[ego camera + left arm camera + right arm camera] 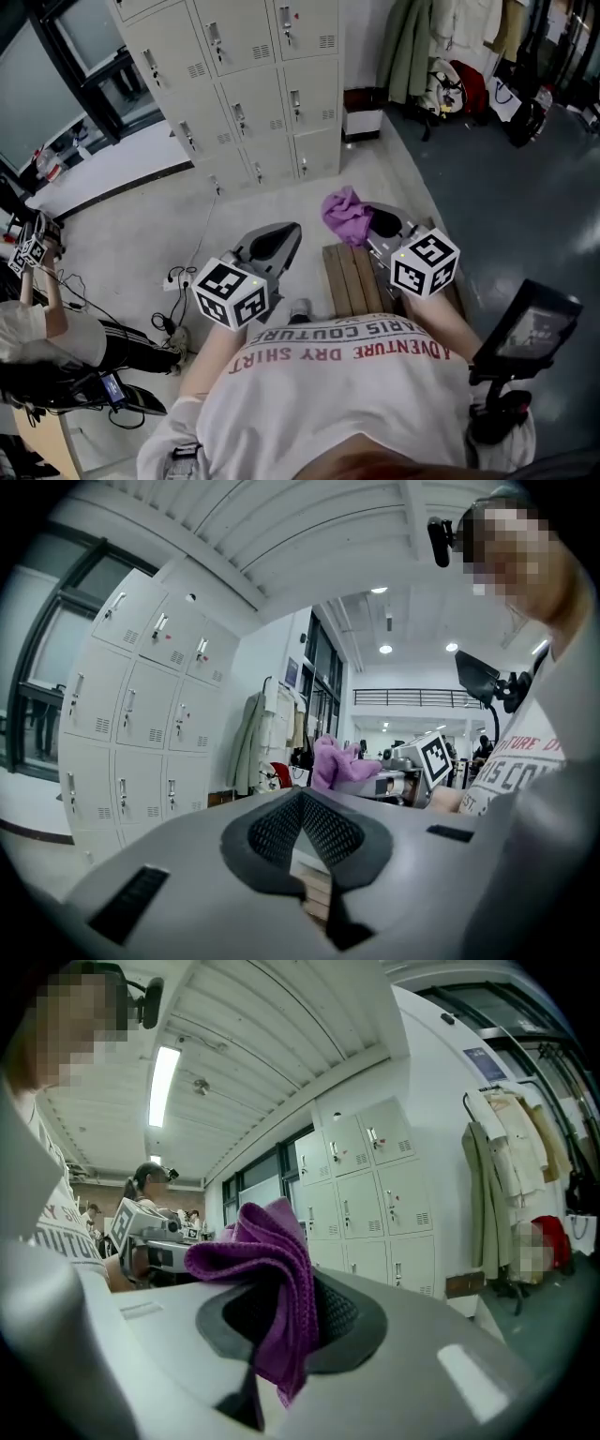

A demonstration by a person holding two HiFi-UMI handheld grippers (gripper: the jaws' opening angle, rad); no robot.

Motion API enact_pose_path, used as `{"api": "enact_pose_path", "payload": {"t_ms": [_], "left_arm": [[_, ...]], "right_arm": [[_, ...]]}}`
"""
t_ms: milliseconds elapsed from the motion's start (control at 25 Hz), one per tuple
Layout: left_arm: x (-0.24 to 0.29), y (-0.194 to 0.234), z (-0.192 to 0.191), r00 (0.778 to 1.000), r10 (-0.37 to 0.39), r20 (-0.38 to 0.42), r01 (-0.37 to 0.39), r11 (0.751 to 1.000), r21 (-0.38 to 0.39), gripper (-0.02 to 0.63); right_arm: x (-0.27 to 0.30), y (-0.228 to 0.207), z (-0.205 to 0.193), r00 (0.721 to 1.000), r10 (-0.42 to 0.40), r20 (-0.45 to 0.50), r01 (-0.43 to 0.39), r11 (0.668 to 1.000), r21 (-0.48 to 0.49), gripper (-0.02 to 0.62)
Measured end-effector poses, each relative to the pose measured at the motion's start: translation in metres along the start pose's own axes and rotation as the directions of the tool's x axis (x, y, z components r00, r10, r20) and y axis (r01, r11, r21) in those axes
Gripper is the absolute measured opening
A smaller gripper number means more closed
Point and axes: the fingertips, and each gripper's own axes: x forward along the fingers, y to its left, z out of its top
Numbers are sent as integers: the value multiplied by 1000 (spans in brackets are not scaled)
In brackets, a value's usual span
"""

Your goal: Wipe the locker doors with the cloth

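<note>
A purple cloth [345, 215] is pinched in my right gripper [367, 223], bunched above the jaws and hanging down between them in the right gripper view [281, 1288]. The grey locker doors [246, 84] stand ahead at the far wall, well apart from both grippers; they also show as the lockers [141, 724] at left and the lockers [370, 1204] beyond the cloth. My left gripper [281, 239] is held at waist height with its jaws closed together and nothing between them [305, 799]. The cloth [333, 761] appears past it to the right.
A wooden bench [352, 277] lies on the floor below my grippers. Coats [422, 42] and bags [469, 89] hang at the right of the lockers. Cables and a power strip [178, 278] lie on the floor at left, near a seated person [47, 328]. A phone on a mount [530, 328] sits at my right.
</note>
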Motion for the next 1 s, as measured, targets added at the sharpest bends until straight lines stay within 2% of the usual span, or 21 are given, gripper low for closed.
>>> {"api": "enact_pose_path", "payload": {"t_ms": [160,400,800,1000], "left_arm": [[-15,-37,7,1000,10,9,-11,1000,29,2],[-26,-61,3,1000,19,6,-19,999,42,2],[-44,-70,4,1000,16,15,-17,998,54,2],[-42,-69,15,1000,-7,18,6,999,50,2]], "right_arm": [[-31,20,4,1000,3,9,-3,999,-35,66],[-49,36,0,999,27,21,-26,999,-29,66],[-54,57,-1,999,40,25,-40,999,-19,66],[-50,53,7,999,40,25,-40,999,-6,66]]}}
